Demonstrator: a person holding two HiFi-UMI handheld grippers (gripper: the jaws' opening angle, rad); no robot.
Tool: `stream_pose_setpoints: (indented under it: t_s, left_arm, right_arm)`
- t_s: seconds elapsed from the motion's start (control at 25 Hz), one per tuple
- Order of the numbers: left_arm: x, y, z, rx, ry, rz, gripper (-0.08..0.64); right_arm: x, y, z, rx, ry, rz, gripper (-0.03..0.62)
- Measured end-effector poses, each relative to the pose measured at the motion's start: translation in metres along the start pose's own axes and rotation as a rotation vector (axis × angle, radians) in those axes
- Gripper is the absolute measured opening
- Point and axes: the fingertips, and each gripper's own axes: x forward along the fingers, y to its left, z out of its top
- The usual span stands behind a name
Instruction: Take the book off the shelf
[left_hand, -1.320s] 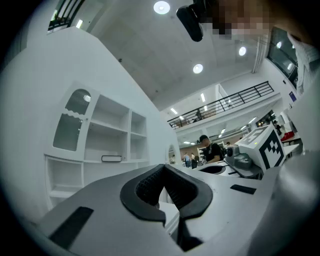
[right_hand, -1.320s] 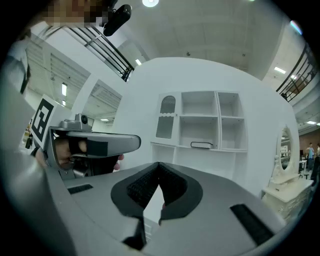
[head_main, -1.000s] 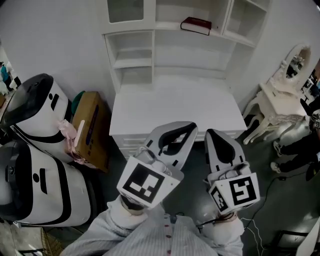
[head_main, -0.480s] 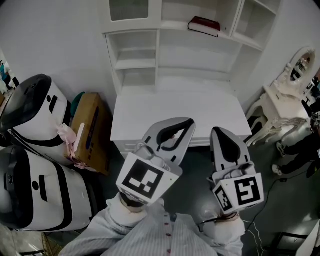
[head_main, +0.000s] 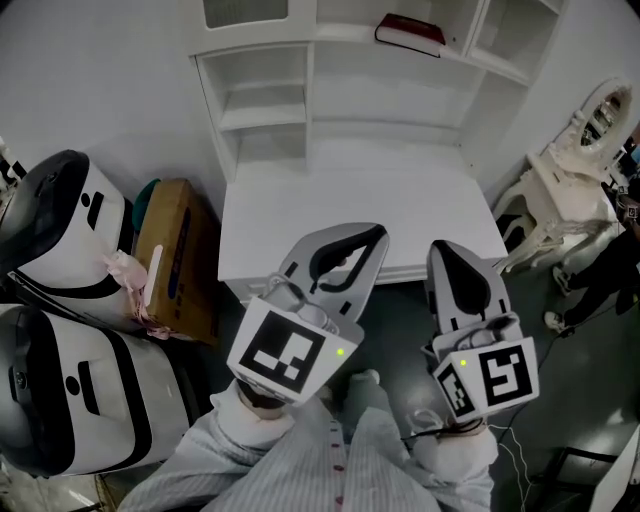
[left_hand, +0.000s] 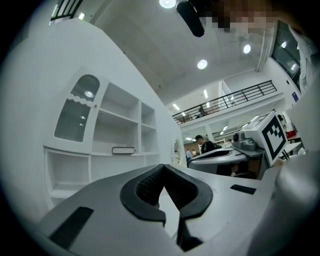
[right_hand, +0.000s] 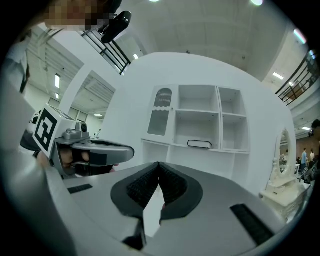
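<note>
A dark red book (head_main: 410, 32) lies flat on the middle shelf of the white hutch (head_main: 262, 92) behind the white desk (head_main: 360, 215). In the gripper views the book (left_hand: 123, 150) (right_hand: 200, 144) shows small and far ahead. My left gripper (head_main: 374, 233) is shut and empty, its tip over the desk's front edge. Beside it my right gripper (head_main: 446, 250) is also shut and empty, just short of that edge. Both sets of jaws (left_hand: 162, 166) (right_hand: 159, 163) meet at their tips with nothing between them.
Two white-and-black machines (head_main: 62, 225) and a cardboard box (head_main: 178, 255) stand left of the desk. A white vanity table with an oval mirror (head_main: 592, 125) is at the right. A shoe (head_main: 365, 381) shows on the dark floor between the grippers.
The view has shifted, so shelf and book sit higher in the frame. Both grippers stay shut and side by side, slightly further apart. A shoe has come into view below them.
</note>
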Motion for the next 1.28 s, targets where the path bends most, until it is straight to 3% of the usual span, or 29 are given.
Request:
stream_pose_setpoints:
  t_s: [0.48, 0.92, 1.28]
  left_arm:
    - [0.049, 0.013, -0.014, 0.032, 0.013, 0.022, 0.011]
    - [0.157, 0.03, -0.024, 0.085, 0.037, 0.051, 0.011]
    - [0.242, 0.057, -0.016, 0.1, 0.063, 0.162, 0.011]
  right_arm:
    - [0.022, -0.043, -0.019, 0.015, -0.007, 0.008, 0.014]
    - [0.07, -0.141, -0.036, 0.036, -0.048, 0.038, 0.014]
    - [0.123, -0.222, -0.029, 0.025, -0.074, 0.143, 0.014]
